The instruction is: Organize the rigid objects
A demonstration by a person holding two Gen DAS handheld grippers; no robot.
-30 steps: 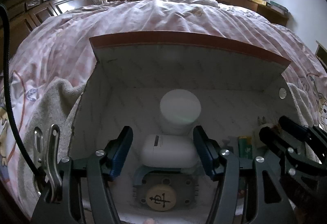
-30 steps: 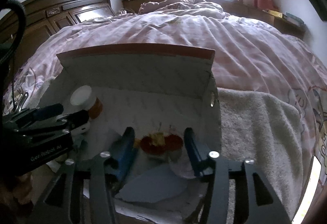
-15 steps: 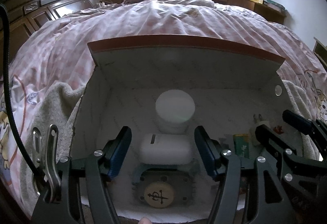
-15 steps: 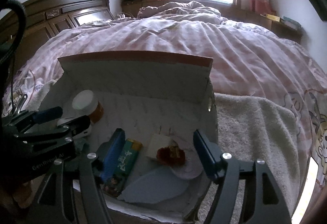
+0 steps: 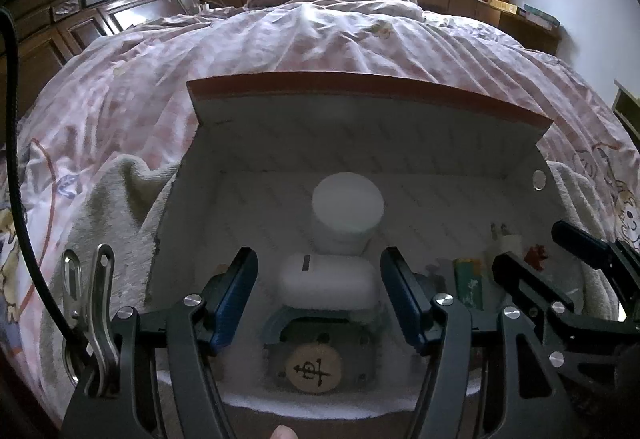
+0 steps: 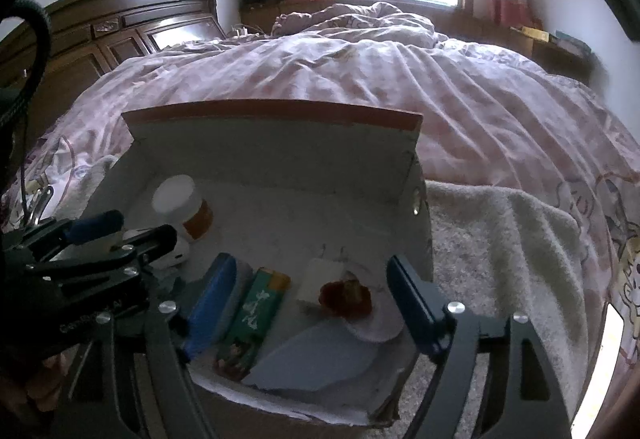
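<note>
An open white box [image 5: 248, 143] with a raised lid lies on a towel on the bed. Inside are a white-capped orange bottle [image 5: 347, 217], a white earbud case [image 5: 329, 282], a round wooden chess piece [image 5: 314, 369] on a grey-blue part, a green packet [image 6: 256, 313], a white plug [image 6: 320, 277] and a small red toy [image 6: 346, 295]. My left gripper [image 5: 318, 293] is open, its fingers on either side of the earbud case and apart from it. My right gripper [image 6: 310, 305] is open and empty above the packet, plug and toy.
A cream towel [image 6: 504, 239] lies under and right of the box. The pink quilt [image 6: 360, 79] covers the bed beyond. A dark wooden headboard [image 6: 120, 23] stands at the left. A pale blue sheet [image 6: 320, 359] lies in the box's near right corner.
My right gripper has opened, let go of the red toy and drawn back. The green packet now shows between its fingers. My left gripper has drawn back slightly from the earbud case.
</note>
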